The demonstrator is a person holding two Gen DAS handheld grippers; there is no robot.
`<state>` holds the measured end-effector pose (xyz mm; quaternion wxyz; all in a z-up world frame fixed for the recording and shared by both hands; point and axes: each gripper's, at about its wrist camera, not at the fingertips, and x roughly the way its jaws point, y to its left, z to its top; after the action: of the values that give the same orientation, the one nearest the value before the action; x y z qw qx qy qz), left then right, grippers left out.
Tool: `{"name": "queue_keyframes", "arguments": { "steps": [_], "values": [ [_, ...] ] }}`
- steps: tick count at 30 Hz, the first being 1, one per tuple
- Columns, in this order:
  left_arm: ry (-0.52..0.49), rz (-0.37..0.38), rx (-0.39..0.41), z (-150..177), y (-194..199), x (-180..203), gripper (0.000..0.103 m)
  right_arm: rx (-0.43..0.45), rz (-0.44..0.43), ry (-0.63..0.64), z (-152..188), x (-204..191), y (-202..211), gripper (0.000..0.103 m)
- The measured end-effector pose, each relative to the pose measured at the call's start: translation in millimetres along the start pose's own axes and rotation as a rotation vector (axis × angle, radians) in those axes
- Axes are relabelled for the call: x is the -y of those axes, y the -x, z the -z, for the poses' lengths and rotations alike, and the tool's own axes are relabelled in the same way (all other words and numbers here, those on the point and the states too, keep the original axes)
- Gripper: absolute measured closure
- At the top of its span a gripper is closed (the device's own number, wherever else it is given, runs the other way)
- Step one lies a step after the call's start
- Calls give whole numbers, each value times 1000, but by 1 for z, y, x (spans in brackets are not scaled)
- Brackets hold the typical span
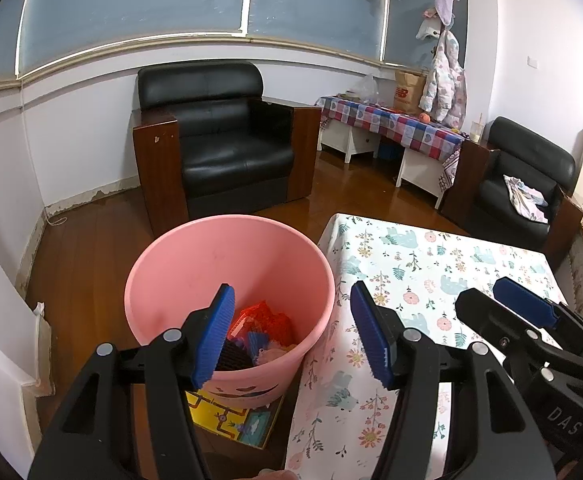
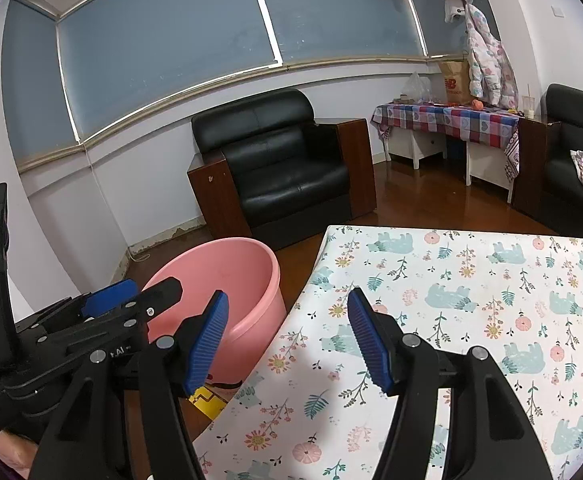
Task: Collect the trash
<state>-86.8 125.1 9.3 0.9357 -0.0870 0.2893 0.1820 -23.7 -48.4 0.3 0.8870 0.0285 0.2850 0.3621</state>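
My left claw (image 1: pixel 291 332) hangs open and empty at the rim of the one pink bin (image 1: pixel 229 264), which stands on the floor left of the tabletop (image 2: pixel 471 280) and holds a heap of trash (image 1: pixel 263 340), pieces uncountable. My right claw (image 2: pixel 285 340), also open, hovers over the tabletop's near left part, where I see no trash. I should sweep wider before reaching.

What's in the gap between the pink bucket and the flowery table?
Only a strip of wooden floor separates the bucket from the table, seen best in the right wrist view.
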Motion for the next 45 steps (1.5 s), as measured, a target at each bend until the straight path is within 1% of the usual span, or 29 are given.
{"name": "queue_keyframes", "arguments": {
  "steps": [31, 38, 45],
  "values": [
    [-26, 2, 16, -1, 8, 5, 42, 33, 10, -11, 1, 7, 21, 42],
    [-26, 16, 30, -5, 15, 7, 42, 60, 20, -3, -5, 5, 32, 42],
    [-35, 28, 41, -1, 24, 12, 42, 75, 28, 7, -5, 3, 42, 42]
  ]
}}
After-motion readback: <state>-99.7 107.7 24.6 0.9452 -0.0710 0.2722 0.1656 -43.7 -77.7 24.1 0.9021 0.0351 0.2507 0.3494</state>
